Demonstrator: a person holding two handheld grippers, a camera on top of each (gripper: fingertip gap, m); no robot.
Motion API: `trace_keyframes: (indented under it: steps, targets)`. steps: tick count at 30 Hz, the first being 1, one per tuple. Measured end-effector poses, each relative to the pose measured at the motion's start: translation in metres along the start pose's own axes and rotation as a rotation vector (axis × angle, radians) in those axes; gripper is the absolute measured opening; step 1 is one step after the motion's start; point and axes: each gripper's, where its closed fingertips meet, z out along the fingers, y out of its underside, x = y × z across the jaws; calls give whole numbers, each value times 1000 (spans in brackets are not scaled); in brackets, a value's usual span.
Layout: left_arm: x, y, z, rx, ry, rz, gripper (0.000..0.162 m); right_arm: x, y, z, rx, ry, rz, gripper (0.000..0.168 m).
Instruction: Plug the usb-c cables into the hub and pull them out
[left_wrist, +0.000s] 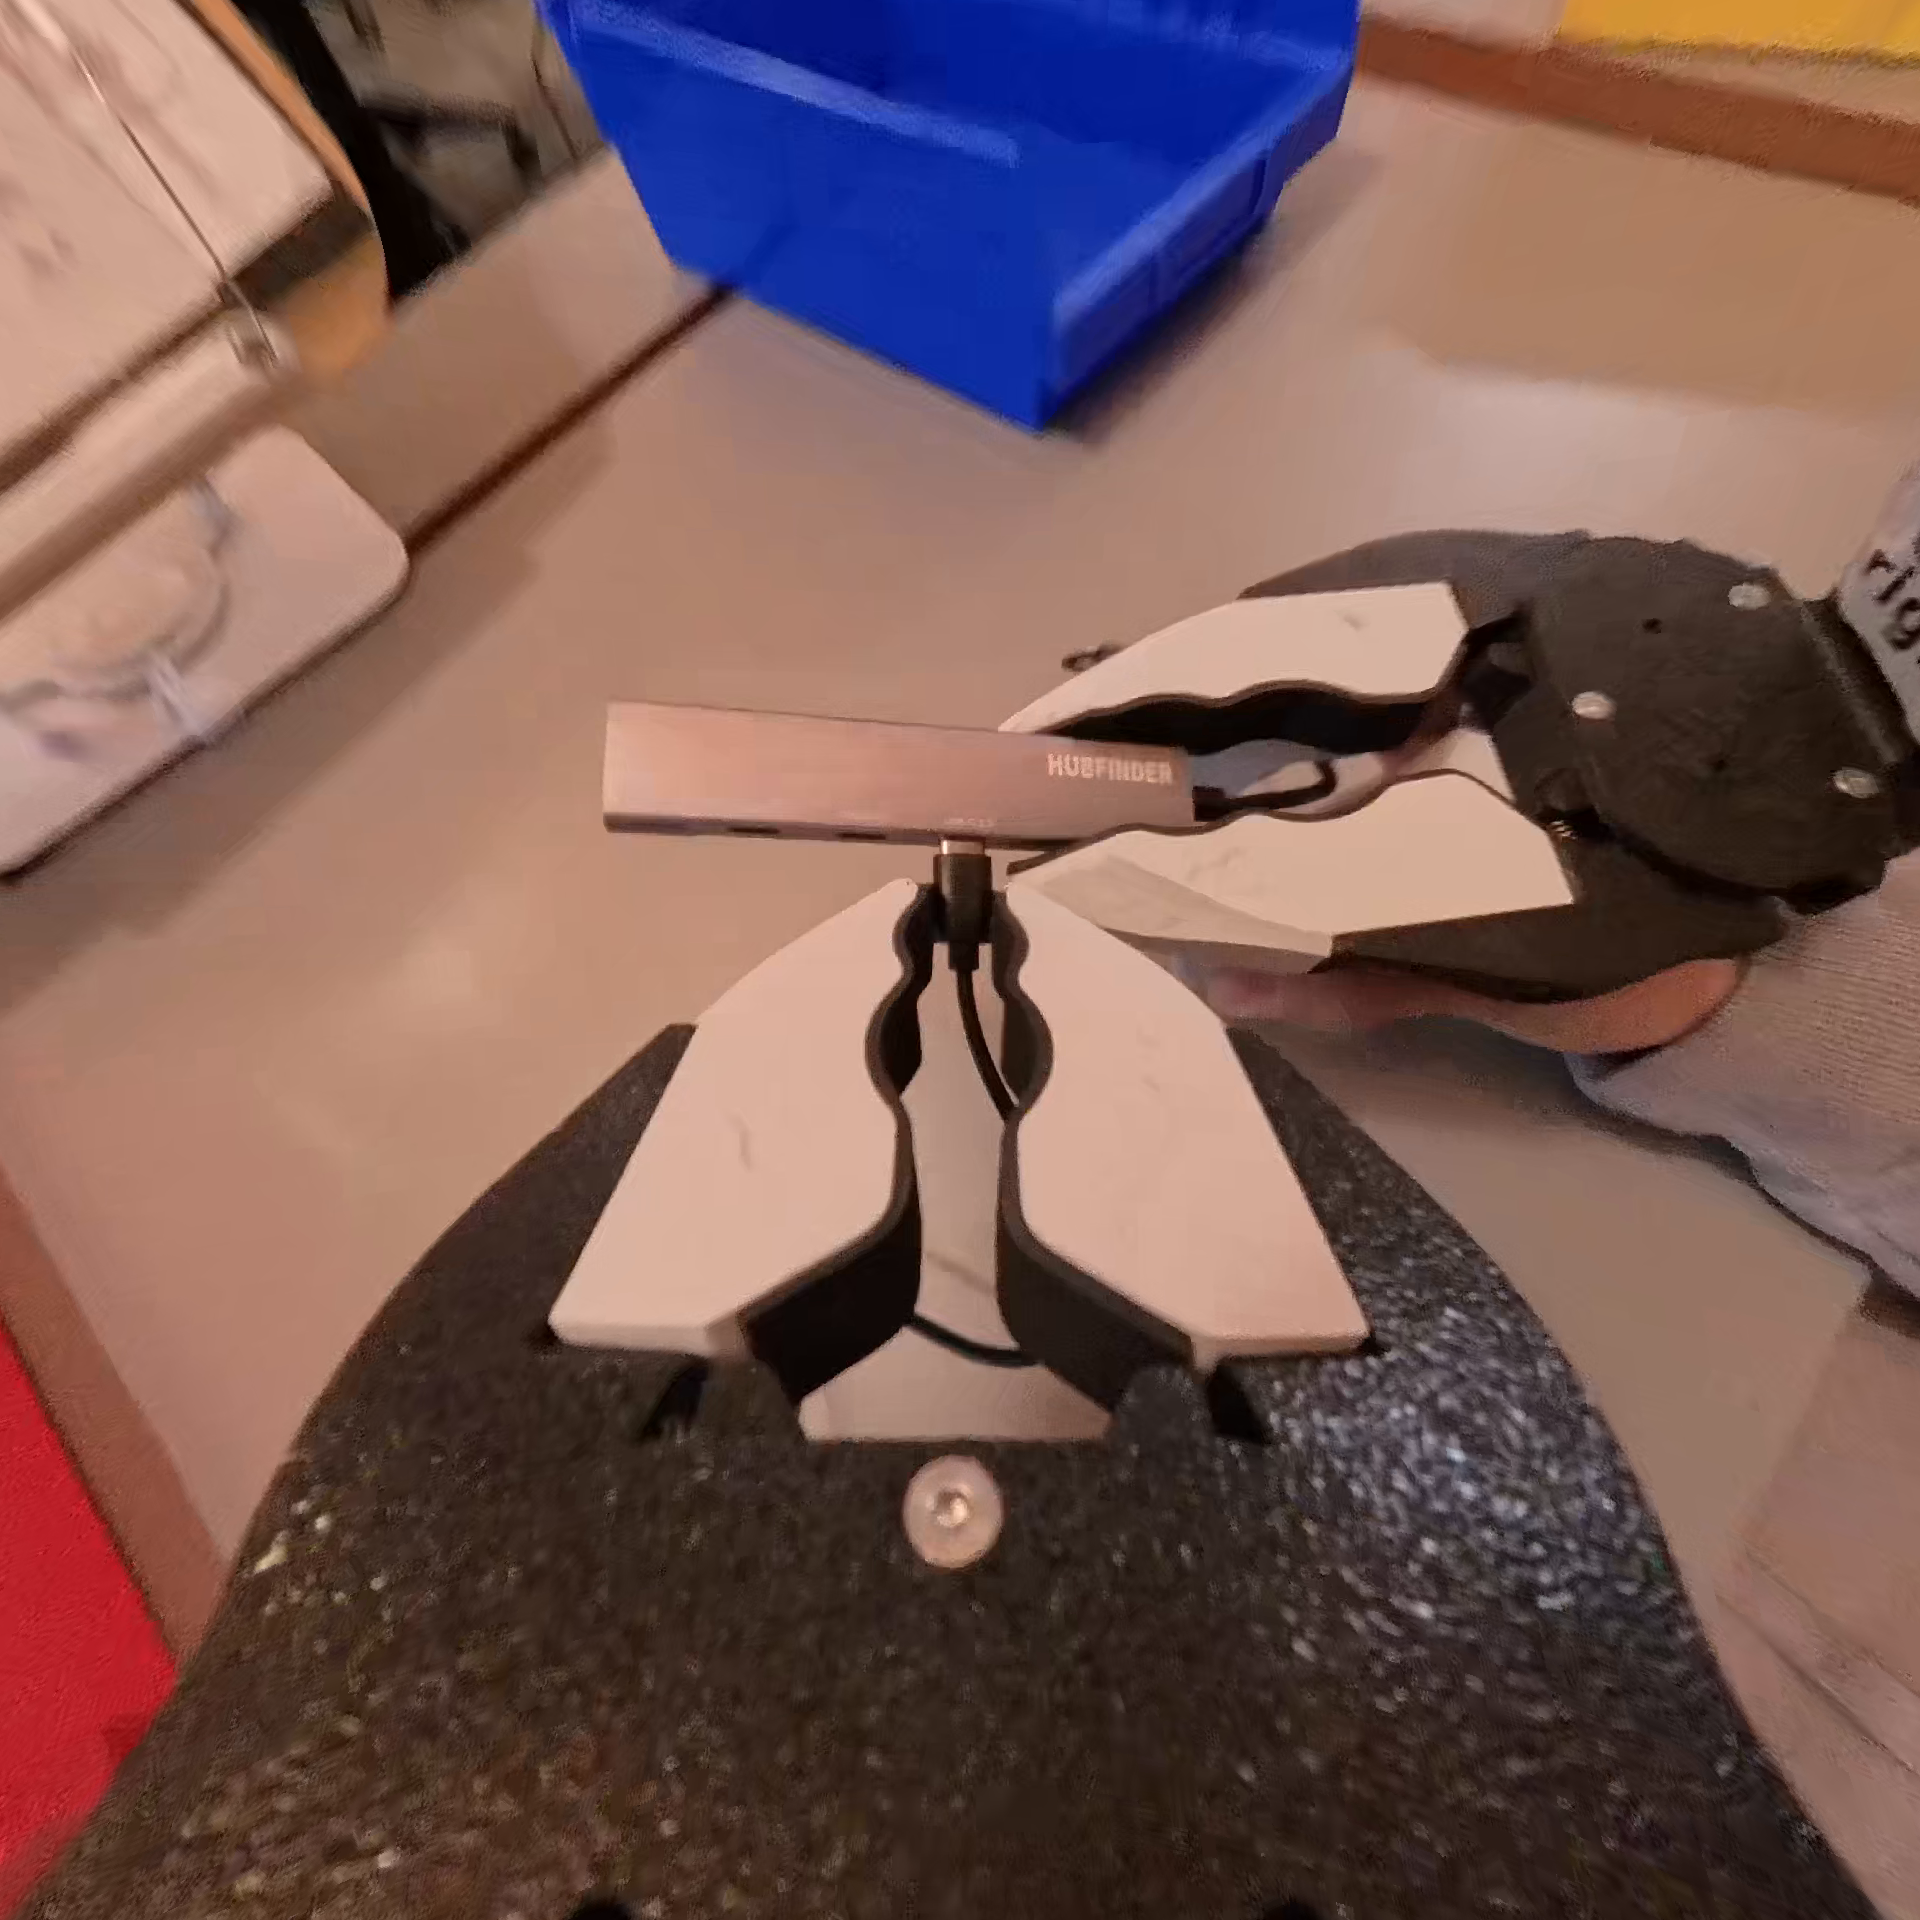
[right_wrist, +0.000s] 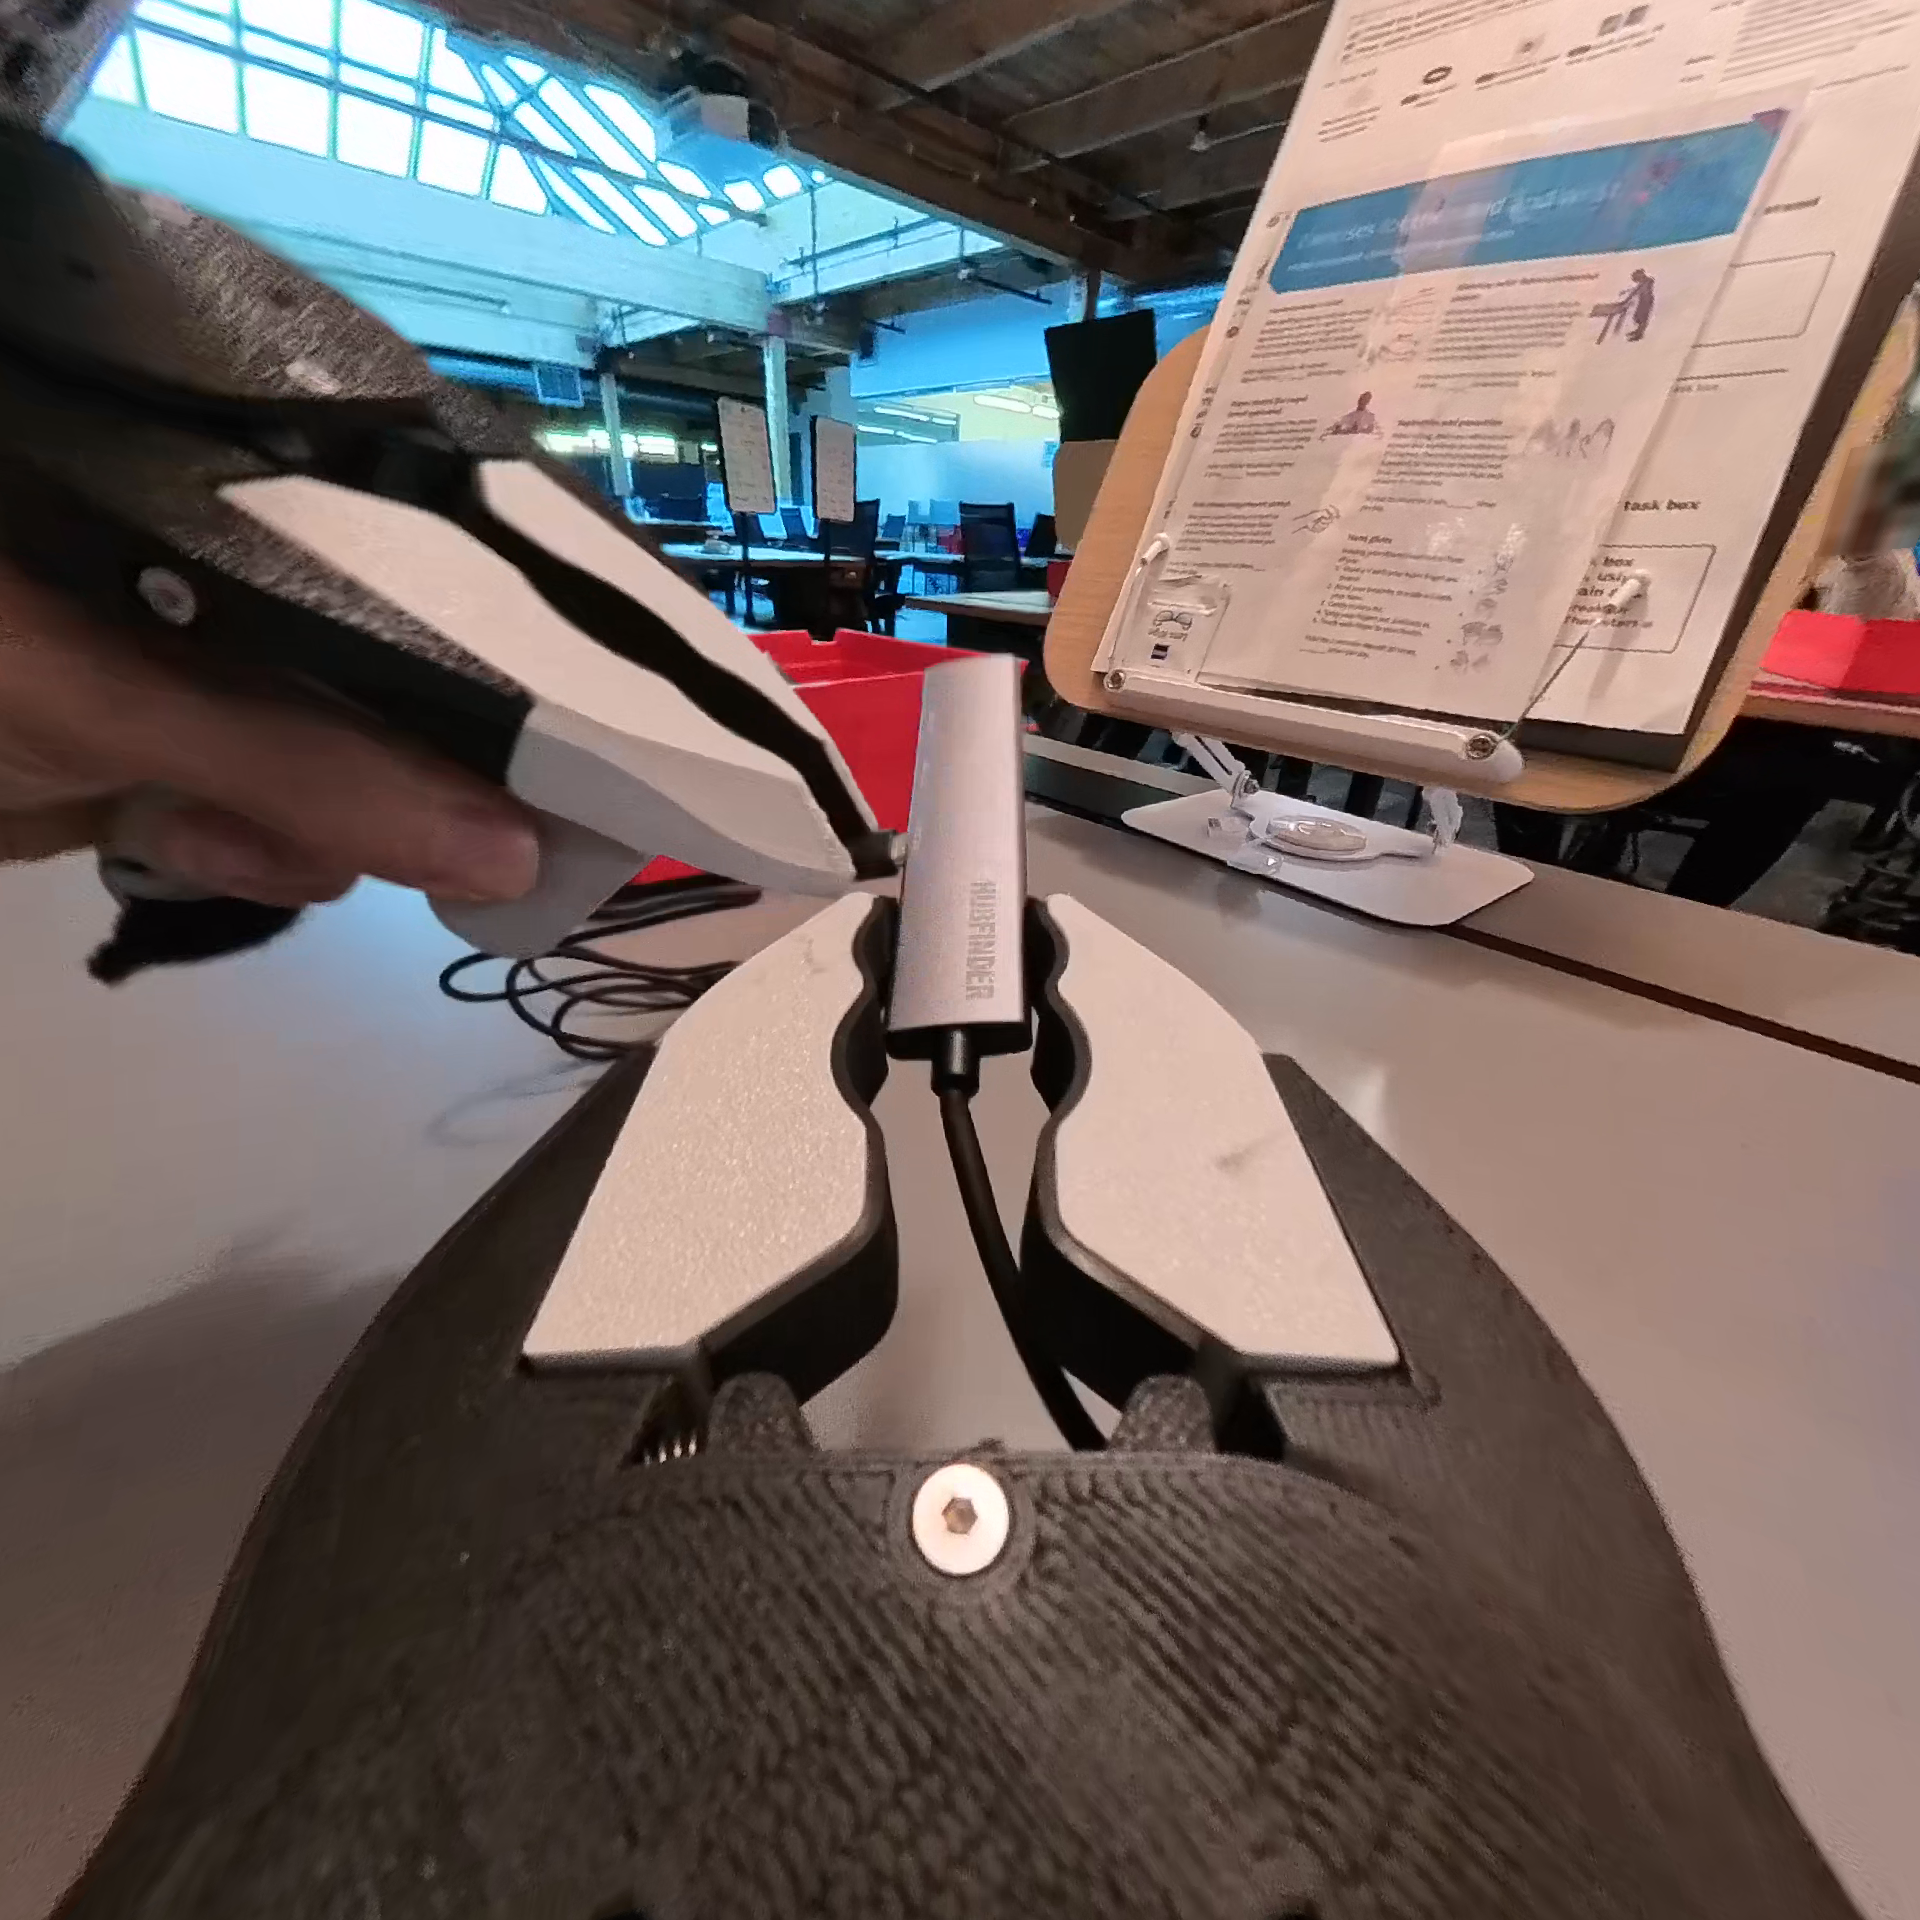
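A slim grey metal hub (left_wrist: 883, 774) is held above the table. My right gripper (right_wrist: 956, 935) is shut on the hub's (right_wrist: 961, 842) cable end, and its own black lead (right_wrist: 997, 1226) runs back between the fingers. In the left wrist view the right gripper (left_wrist: 1101, 800) comes in from the right. My left gripper (left_wrist: 958, 899) is shut on a black USB-C plug (left_wrist: 961, 883), whose metal tip meets a port on the hub's near side. In the right wrist view the left gripper (right_wrist: 878, 847) touches the hub's left side.
A blue plastic bin (left_wrist: 966, 197) stands on the table behind the hub. A white document stand (right_wrist: 1455, 416) with printed sheets sits at the right. A red bin (right_wrist: 862, 717) and coiled black cables (right_wrist: 582, 977) lie beyond. A person's hand (right_wrist: 260, 810) holds the left gripper. Both grippers' tips are close together, under 4 cm apart.
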Motion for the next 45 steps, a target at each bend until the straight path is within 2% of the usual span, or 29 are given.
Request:
trace_keyframes:
  steps: [8,12,14,15,16,17,20,21,23,26,28,31,34,37,41,45]
  targets:
    - [-1,3,-7,220,-88,133,11,5,1,1,-9,2,67,25]
    - [-4,15,-4,176,-101,169,11,3,4,1,-37,-6,43,25]
    - [-13,11,-9,210,-115,142,11,0,7,2,-64,-32,26,25]
    - [-22,10,-11,203,-144,131,19,-2,8,2,-68,-45,21,25]
    - [-32,10,-12,185,-180,146,34,-7,10,2,-84,-84,24,25]
    - [-39,10,-12,165,-206,211,38,-12,12,3,-101,-116,26,25]
    - [-33,18,-8,114,-213,580,38,-19,16,3,-136,-164,31,24]
    - [-37,23,-7,78,-264,698,41,-20,16,3,-138,-172,39,24]
    - [-40,28,-3,44,-360,909,38,-23,15,3,-137,-203,73,24]
    - [-50,25,0,52,-564,1102,32,-27,16,3,-146,-229,94,24]
    - [-53,23,1,69,-644,1128,14,-30,17,3,-156,-240,92,24]
    - [-50,30,7,62,-630,1061,10,-27,11,2,-105,-231,117,24]
    - [-42,32,9,68,-553,919,10,-24,2,-2,-30,-218,82,25]
    - [-40,27,7,64,-565,976,9,-21,-1,-4,4,-199,75,29]
    - [-36,19,4,106,-592,1015,9,-19,3,-1,-33,-168,71,46]
    - [-33,17,3,120,-592,1075,8,-27,3,-2,-30,-203,85,47]
